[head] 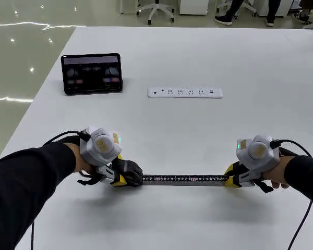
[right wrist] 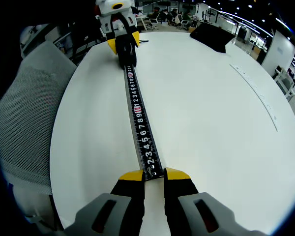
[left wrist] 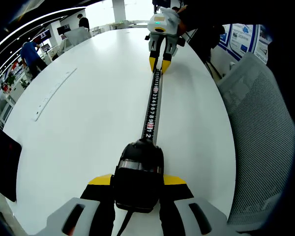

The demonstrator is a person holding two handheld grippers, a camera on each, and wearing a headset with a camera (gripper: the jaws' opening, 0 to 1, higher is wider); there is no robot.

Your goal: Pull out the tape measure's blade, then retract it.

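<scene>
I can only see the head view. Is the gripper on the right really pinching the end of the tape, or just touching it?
Observer: Pinching. The right gripper view shows the right gripper with its yellow-tipped jaws shut on the tip of the blade.
Operator: What is the other one squeezing?
Observer: The left gripper has the black case clamped between its jaws, and the blade comes out of the case's front.
Operator: Is anything beside the table?
Observer: Yes, a grey mesh chair stands right at the edge of the table.
</scene>
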